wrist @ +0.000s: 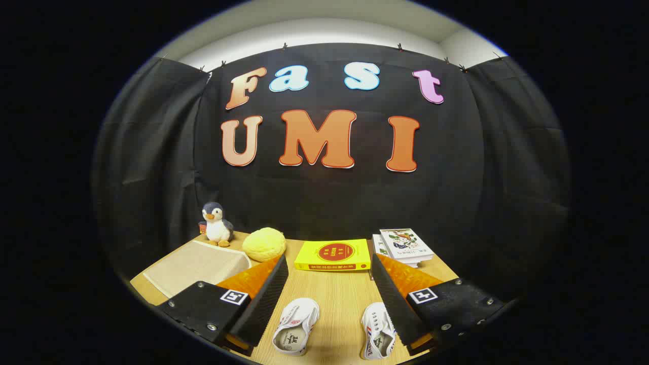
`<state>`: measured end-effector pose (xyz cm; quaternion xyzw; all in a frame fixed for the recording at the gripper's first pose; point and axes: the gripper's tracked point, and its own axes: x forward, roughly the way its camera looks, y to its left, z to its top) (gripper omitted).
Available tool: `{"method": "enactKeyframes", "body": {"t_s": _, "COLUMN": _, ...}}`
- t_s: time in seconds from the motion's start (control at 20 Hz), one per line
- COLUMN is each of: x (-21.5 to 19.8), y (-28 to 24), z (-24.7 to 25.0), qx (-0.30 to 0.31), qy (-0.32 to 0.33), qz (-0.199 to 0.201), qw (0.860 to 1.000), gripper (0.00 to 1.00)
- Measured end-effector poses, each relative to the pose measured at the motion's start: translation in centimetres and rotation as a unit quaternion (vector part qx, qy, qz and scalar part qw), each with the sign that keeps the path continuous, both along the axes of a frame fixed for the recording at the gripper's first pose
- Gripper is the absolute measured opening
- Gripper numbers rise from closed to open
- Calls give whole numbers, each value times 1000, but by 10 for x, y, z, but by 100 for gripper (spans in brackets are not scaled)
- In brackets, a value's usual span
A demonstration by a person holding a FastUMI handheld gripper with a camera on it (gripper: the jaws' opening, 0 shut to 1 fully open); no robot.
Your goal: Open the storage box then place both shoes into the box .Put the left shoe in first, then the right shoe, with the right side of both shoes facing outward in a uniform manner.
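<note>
Two small white shoes lie on the wooden table between my fingers, toes pointing away. The left one (pixel 295 325) is near the left finger; the right one (pixel 378 330) lies against the right finger and is partly hidden by it. A beige fabric storage box (pixel 195 264) with its lid shut sits beyond the left finger. My gripper (pixel 329 271) is open and hovers above the table with nothing held.
A yellow book (pixel 333 255) lies just ahead of the fingertips. A stack of books (pixel 404 246) is at the back right. A penguin plush (pixel 217 223) and a yellow plush ball (pixel 263 244) stand behind the box. Black cloth walls close the back.
</note>
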<state>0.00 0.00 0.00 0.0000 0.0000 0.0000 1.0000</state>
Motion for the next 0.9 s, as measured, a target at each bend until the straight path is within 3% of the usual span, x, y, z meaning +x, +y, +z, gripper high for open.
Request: {"method": "enactKeyframes", "body": {"t_s": 0.9, "x": -3, "y": 8, "z": -7, "qx": -5, "qy": 10, "qz": 18, "qw": 1000, "gripper": 99}}
